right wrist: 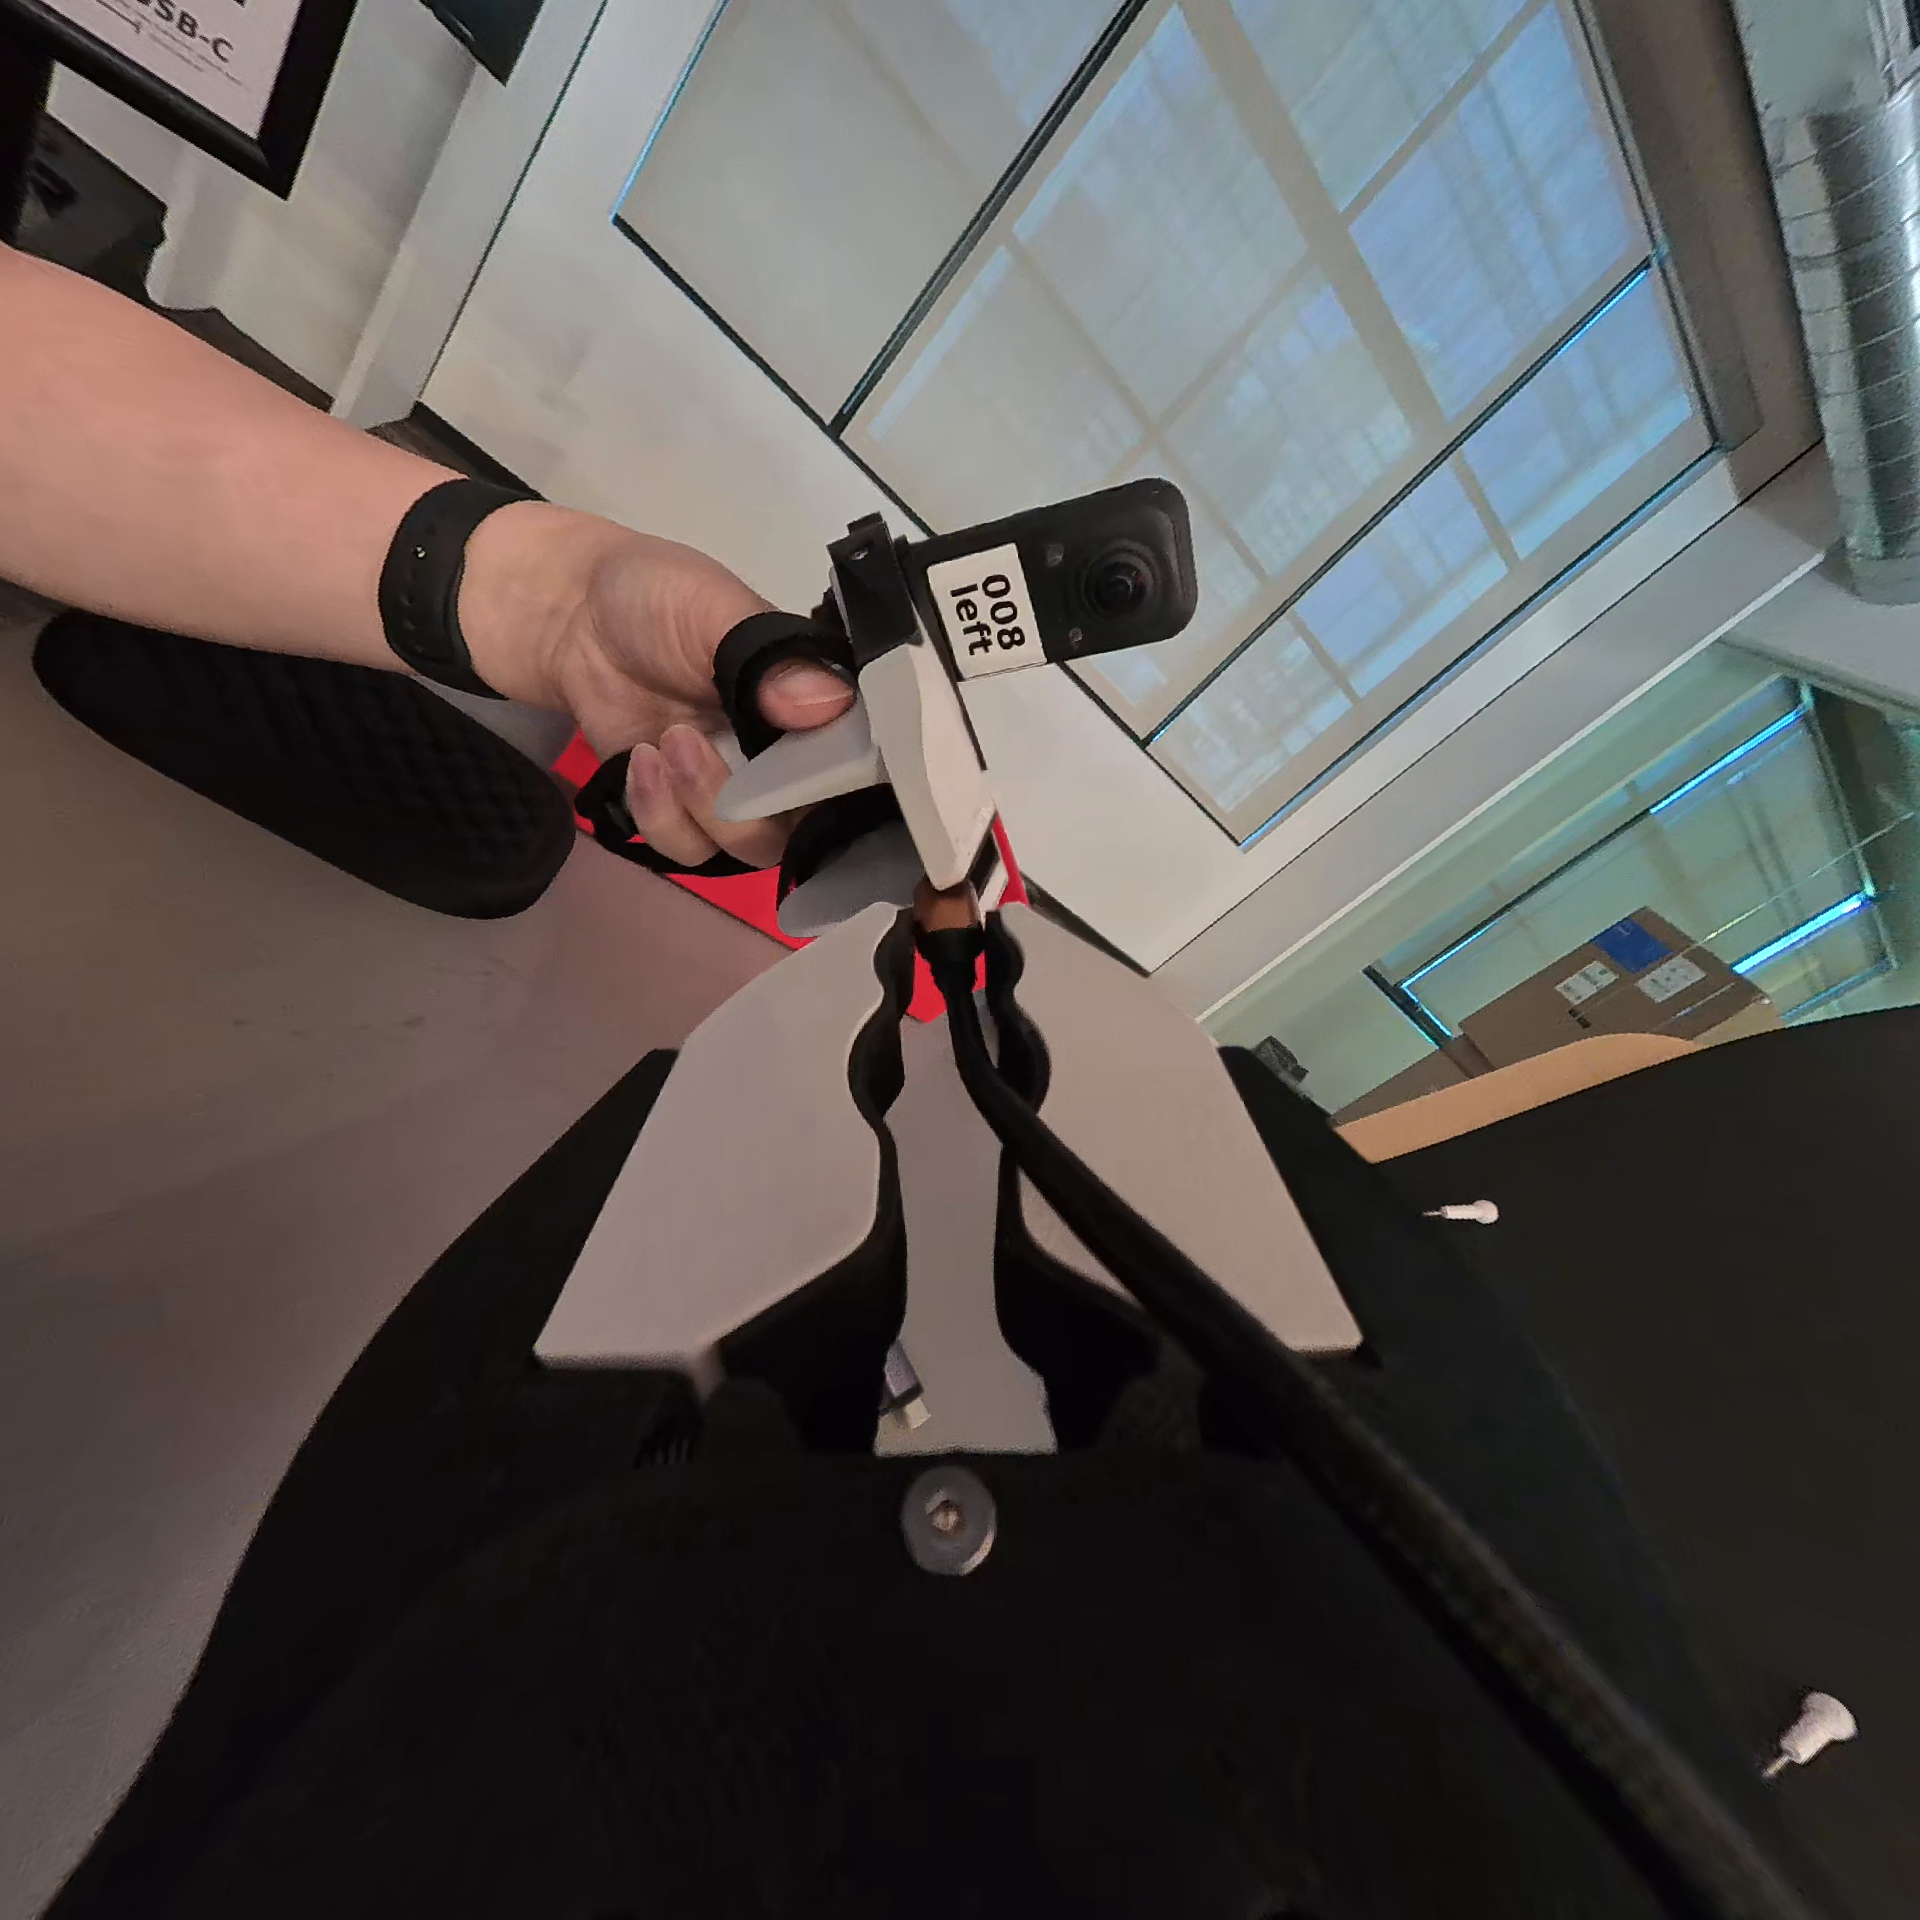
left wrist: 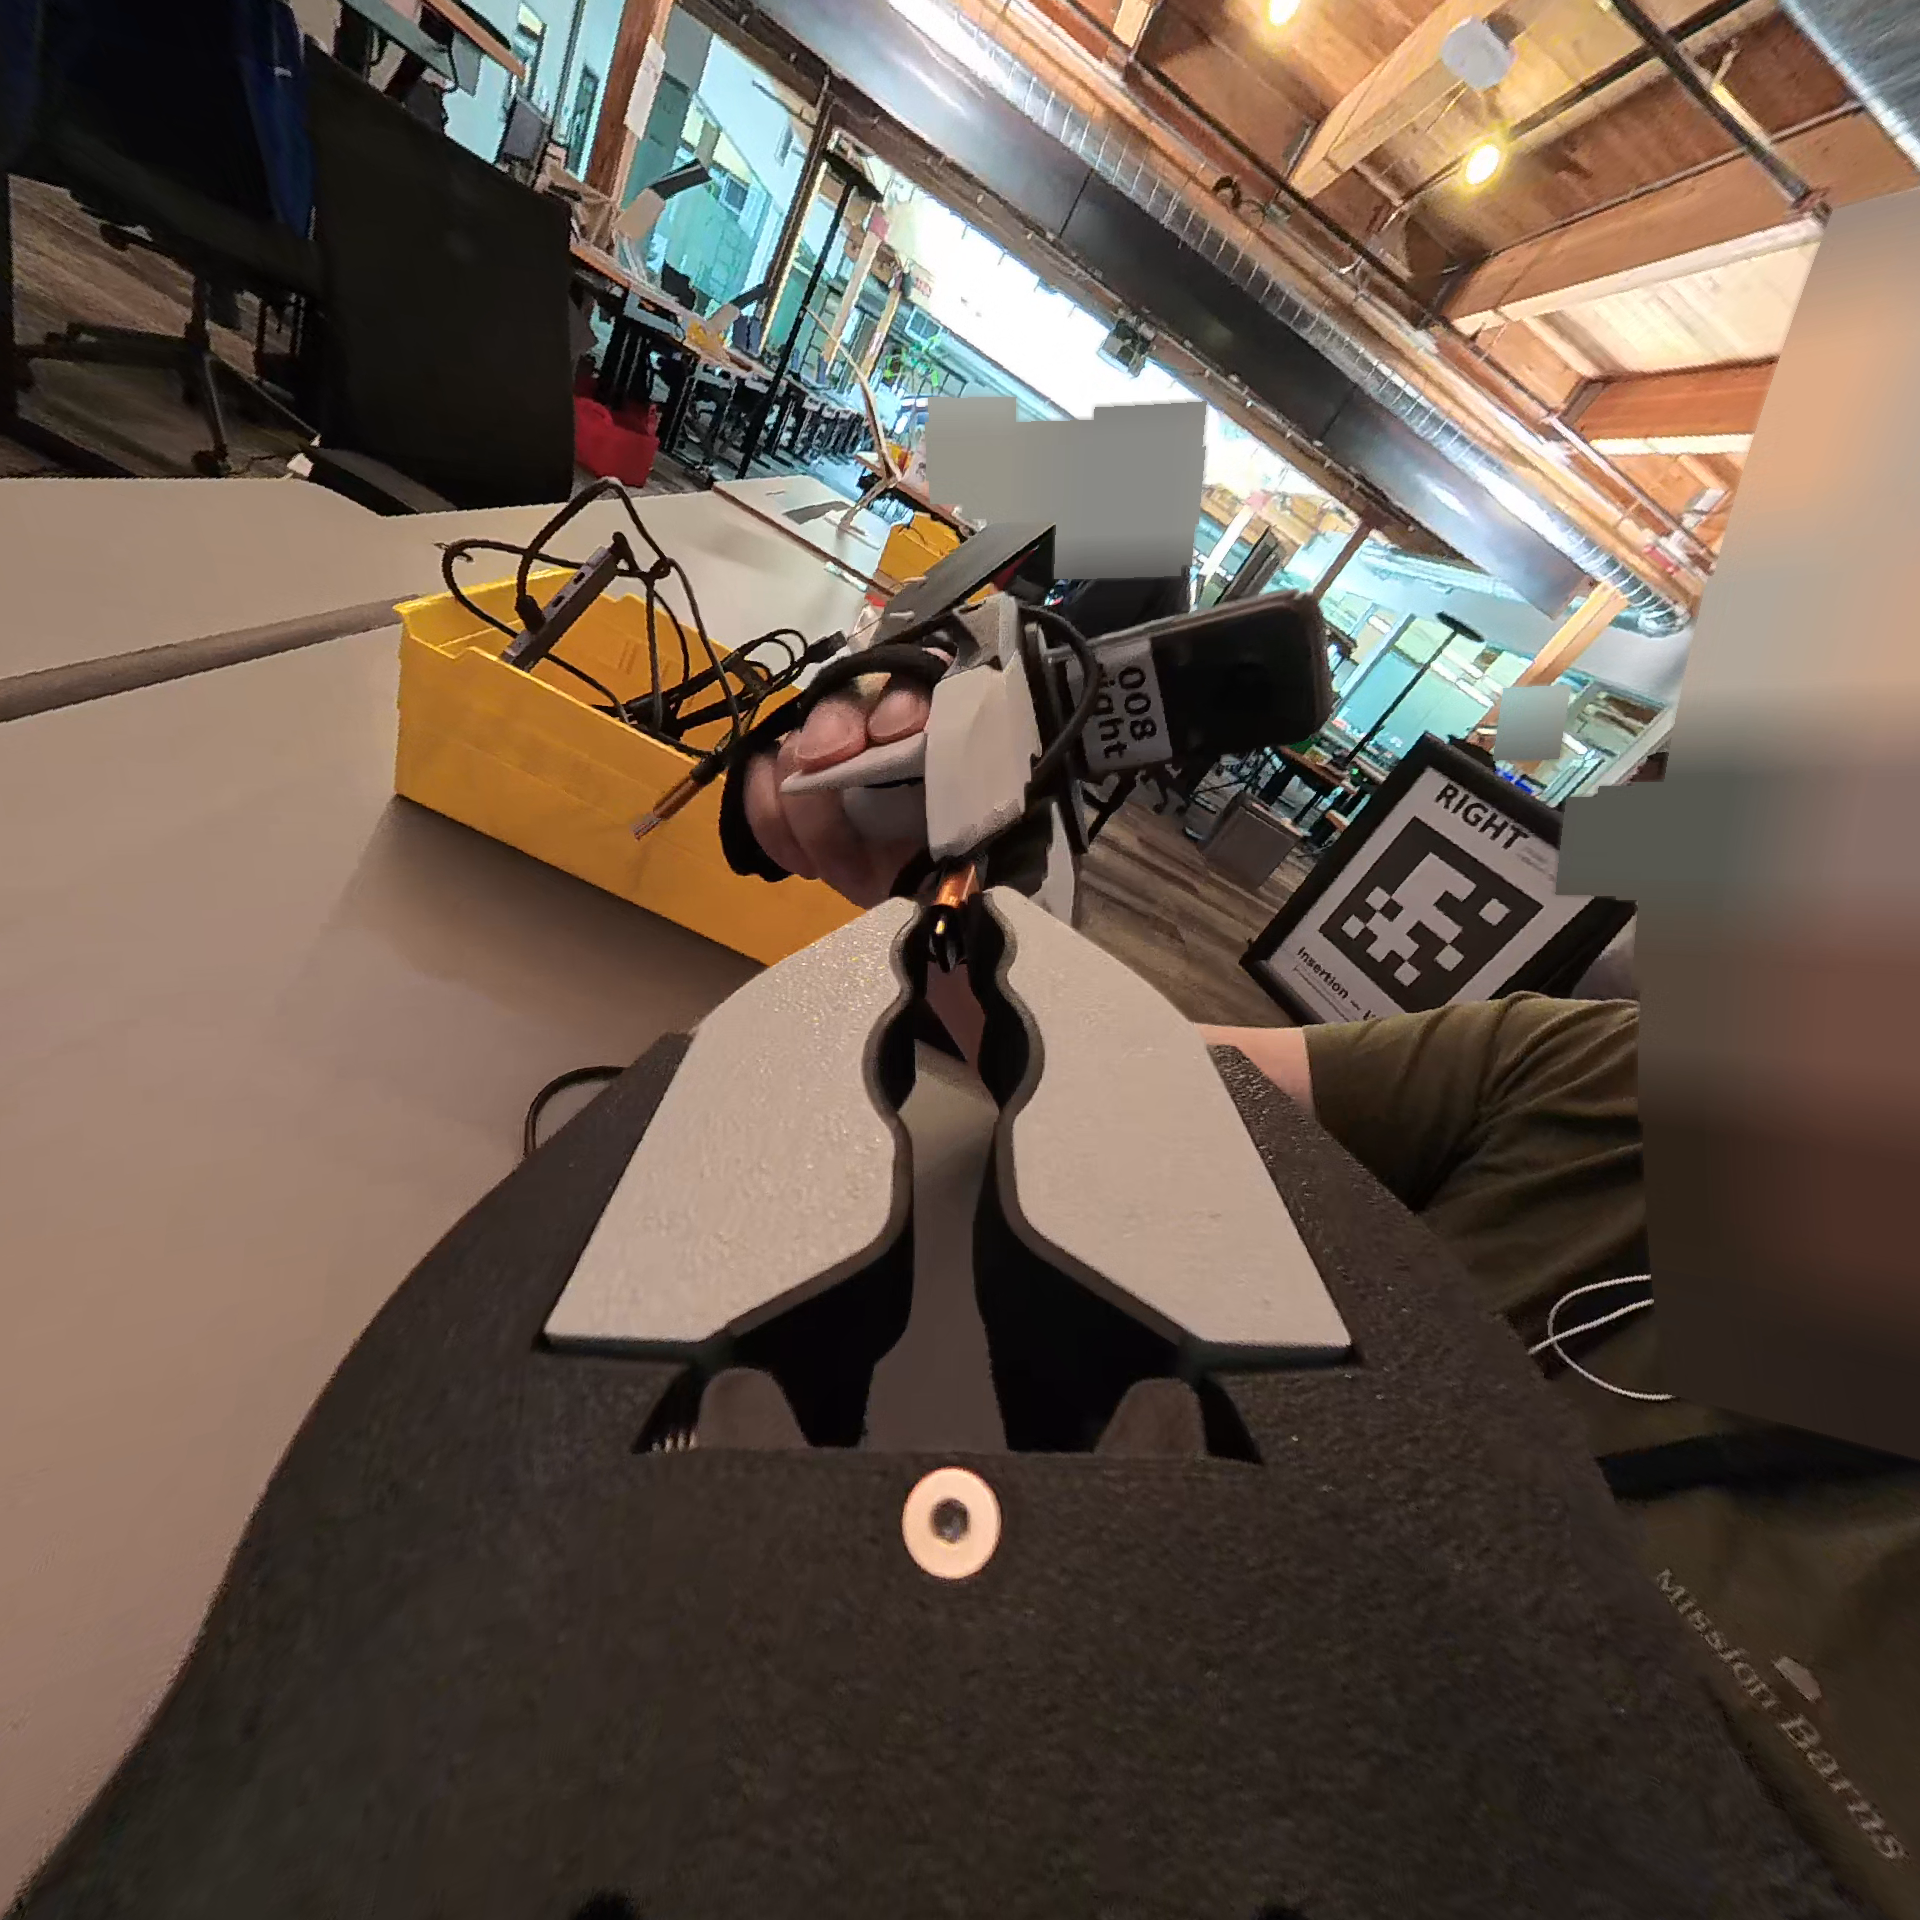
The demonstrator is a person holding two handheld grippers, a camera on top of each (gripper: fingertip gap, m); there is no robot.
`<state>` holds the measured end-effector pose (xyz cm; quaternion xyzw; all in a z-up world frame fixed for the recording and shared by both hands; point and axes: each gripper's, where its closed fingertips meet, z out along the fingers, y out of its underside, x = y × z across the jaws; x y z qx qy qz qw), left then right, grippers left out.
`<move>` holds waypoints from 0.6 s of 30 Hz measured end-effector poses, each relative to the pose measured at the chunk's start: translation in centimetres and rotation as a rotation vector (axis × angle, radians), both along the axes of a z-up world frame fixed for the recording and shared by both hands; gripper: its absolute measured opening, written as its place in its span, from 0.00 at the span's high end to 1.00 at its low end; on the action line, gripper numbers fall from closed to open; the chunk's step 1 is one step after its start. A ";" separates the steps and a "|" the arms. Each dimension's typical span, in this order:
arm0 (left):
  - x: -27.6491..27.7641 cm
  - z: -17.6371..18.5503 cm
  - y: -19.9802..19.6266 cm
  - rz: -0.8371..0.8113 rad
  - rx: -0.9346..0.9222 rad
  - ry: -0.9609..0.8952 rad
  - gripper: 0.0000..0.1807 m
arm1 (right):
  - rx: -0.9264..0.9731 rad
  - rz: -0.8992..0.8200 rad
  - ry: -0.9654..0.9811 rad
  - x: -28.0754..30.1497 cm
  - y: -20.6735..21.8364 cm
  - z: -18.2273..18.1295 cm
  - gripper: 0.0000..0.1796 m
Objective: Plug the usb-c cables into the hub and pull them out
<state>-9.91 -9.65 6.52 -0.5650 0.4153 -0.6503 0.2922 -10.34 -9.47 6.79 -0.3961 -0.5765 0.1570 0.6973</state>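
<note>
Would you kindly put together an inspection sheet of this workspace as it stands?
Surface: beige table.
Job's things: grey hub propped in a yellow bin.
Clutter: framed marker sign beyond the table.
Grippers: left tool and right tool meet tip to tip, both shut on the black braided cable at its copper-collared plug.
Cables: that cable runs back through the right tool; more cables lie tangled in the bin.
Surroundings: open workshop with desks, windows, timber ceiling.

The hub and cables lie in a bin on the table.
</note>
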 end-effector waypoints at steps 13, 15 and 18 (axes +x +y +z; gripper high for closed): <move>-0.1 -0.4 0.0 -0.010 -0.011 0.022 0.96 | -0.010 -0.009 -0.025 -0.1 0.0 -0.4 0.92; -0.1 -0.4 0.1 -0.009 -0.010 0.020 0.96 | -0.007 -0.010 -0.026 0.0 0.0 -0.4 0.92; -0.1 -0.4 0.2 -0.009 -0.009 0.020 0.96 | -0.007 -0.013 -0.028 0.0 0.1 -0.5 0.92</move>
